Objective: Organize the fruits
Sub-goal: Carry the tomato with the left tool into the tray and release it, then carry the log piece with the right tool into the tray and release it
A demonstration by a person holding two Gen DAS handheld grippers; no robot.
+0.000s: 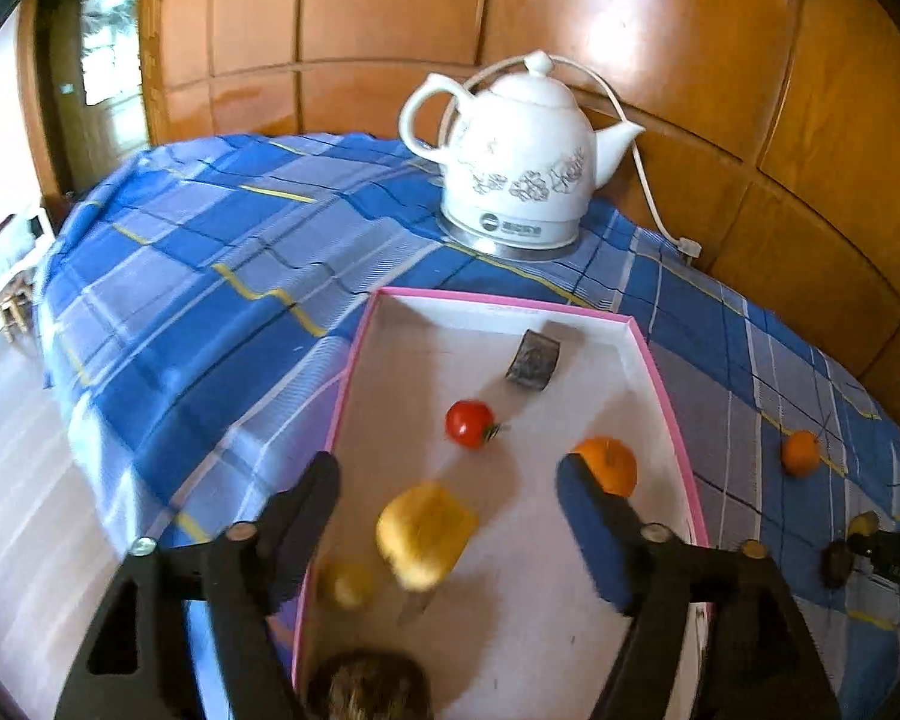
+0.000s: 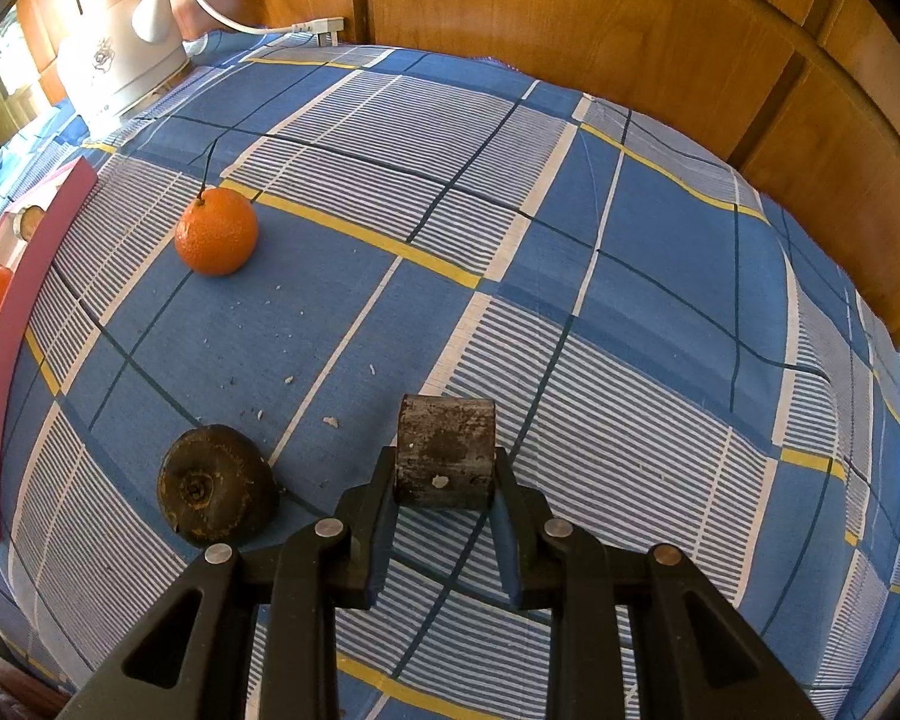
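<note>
1. Left gripper (image 1: 450, 516) sits over the pink-rimmed white box (image 1: 669, 396) with its tongs spread wide apart, nothing pinched. A yellow blocky fruit piece (image 1: 426, 534) shows blurred between the 2 fingers, not touching either pad, so it's loose.
2. Also in that box: a small red tomato (image 1: 470, 423) around the middle, an orange (image 1: 615, 468) just behind the right-hand finger near the box's right wall, a dark cylindrical chunk (image 1: 533, 366) toward the far end, a blurry pale yellow bit (image 1: 348, 585) by the left wall, and something brown and fuzzy (image 1: 369, 687) at the near edge. Can't tell what that last one is.
3. Right gripper (image 2: 444, 480) is clamped on a dark brown cylinder piece (image 2: 447, 450), both pads pressed against its sides, low over the blue checked tablecloth (image 2: 630, 300).
4. Still out on the cloth: a mandarin with a stem (image 2: 216, 231) well off to the left near the box's pink wall (image 2: 6, 360), and a dark round fruit (image 2: 216, 486) just left of the right gripper's fingers. Crumbs are scattered between them.
5. White ceramic kettle (image 1: 510, 150) with a floral print stands on its base behind the box, cord trailing along the wooden panel wall (image 1: 690, 30).
</note>
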